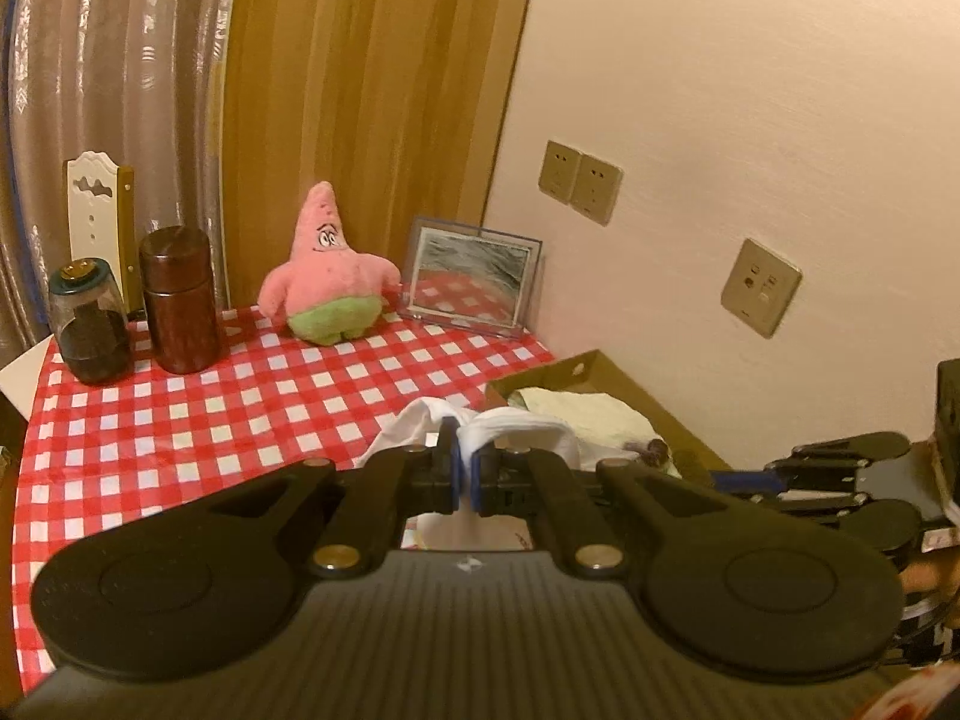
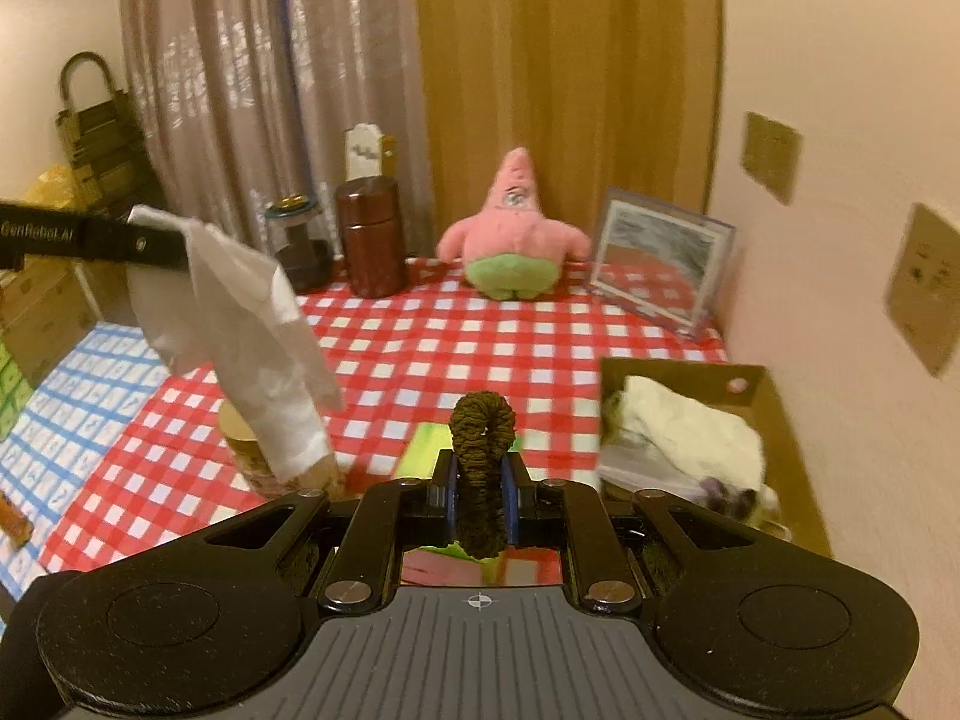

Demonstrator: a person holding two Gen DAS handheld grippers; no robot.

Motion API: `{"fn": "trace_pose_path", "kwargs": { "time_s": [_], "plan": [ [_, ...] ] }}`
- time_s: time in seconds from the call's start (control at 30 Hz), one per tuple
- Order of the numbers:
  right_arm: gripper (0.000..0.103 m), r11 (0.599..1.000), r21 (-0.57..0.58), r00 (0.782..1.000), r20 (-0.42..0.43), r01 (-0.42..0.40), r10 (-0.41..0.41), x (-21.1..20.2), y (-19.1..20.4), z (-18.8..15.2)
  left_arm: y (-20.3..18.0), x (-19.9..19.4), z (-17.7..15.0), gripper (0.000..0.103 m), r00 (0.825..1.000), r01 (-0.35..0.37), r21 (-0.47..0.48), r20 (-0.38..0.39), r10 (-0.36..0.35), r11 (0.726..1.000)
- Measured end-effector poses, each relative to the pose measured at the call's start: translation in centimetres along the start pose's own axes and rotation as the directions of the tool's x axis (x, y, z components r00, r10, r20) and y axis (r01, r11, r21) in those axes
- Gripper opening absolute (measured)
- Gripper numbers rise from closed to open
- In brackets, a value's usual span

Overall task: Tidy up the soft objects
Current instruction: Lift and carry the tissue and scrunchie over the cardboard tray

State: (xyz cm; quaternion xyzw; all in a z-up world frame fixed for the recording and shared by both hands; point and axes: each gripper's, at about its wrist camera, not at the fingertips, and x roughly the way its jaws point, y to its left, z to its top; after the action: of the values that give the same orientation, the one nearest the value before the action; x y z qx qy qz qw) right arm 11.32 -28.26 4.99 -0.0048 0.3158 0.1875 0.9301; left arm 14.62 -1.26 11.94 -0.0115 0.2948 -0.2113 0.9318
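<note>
White cloth (image 2: 240,324) hangs limp from the left tool (image 1: 467,468), whose fingers are pressed together on its upper edge; in the right wrist view it dangles at about 9 o'clock above the red-checked bench (image 2: 420,354). Dark brown knitted piece (image 2: 483,468) stands pinched between the fingers of the right tool (image 2: 480,510), looping over their tips. Cardboard box (image 2: 774,420) sits at 3 o'clock on the bench against the wall, with pale soft fabric (image 2: 684,426) lying inside. Pink star plush (image 2: 513,234) sits upright at 12 o'clock, between a brown canister (image 2: 372,237) and a framed picture (image 2: 660,258).
</note>
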Motion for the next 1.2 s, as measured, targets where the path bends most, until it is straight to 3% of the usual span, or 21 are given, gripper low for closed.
{"fn": "trace_pose_path", "kwargs": {
  "time_s": [0.13, 0.6, 1.2],
  "plan": [
    [0.015, 0.998, 0.046, 0.999, 0.015, 0.042, -0.043, -1.7, -1.2, -0.7, -2.0, 0.5, -1.1, 0.003, 1.000, -0.004, 0.007, -0.004, 0.004, 1.000],
    [0.015, 0.978, 0.147, 0.988, 0.020, 0.148, -0.153, -6.3, -5.6, -3.9, -7.9, 3.6, -2.7, 0.003, 0.995, 0.099, -0.006, -0.031, -0.100, 0.995],
    [0.015, 0.954, 0.220, 0.977, 0.003, 0.206, -0.211, -7.4, -9.5, -5.6, -13.0, 9.2, -2.9, 0.003, 0.983, 0.165, 0.011, -0.089, -0.163, 0.986]
  ]
}}
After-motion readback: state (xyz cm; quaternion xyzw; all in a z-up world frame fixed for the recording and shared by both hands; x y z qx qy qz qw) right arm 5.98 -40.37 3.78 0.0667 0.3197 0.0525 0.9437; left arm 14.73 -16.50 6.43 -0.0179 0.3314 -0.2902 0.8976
